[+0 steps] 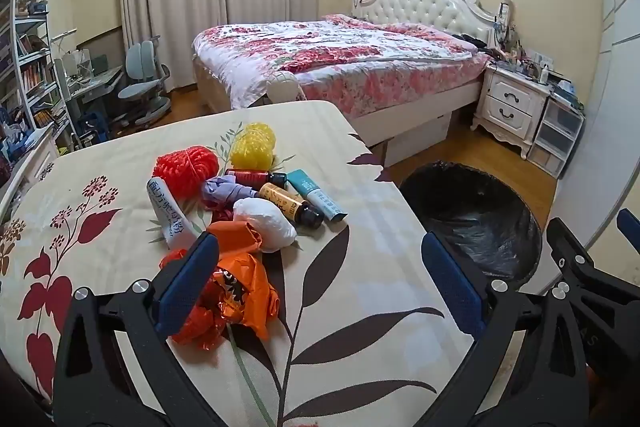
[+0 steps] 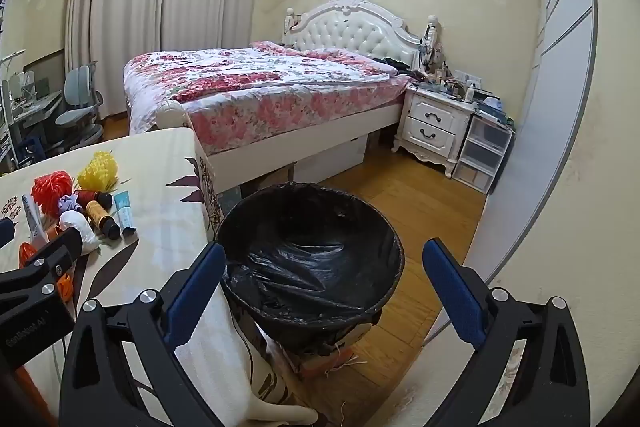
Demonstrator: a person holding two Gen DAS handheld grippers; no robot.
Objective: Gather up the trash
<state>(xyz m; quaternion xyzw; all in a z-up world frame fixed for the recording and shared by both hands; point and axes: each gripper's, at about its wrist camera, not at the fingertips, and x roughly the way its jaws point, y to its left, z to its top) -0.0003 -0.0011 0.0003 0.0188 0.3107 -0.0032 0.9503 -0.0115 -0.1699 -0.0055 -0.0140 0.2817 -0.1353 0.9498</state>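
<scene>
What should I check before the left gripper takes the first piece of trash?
1. Left gripper open, nothing held: ok.
2. Right gripper open, nothing held: ok.
3. Trash bin lined with a bag, opening free: ok.
4. Orange wrapper nearest to the left fingers, reachable: ok.
5. Bottles lying flat, may roll: cannot tell.
6. Bin beside the table edge: ok.
</scene>
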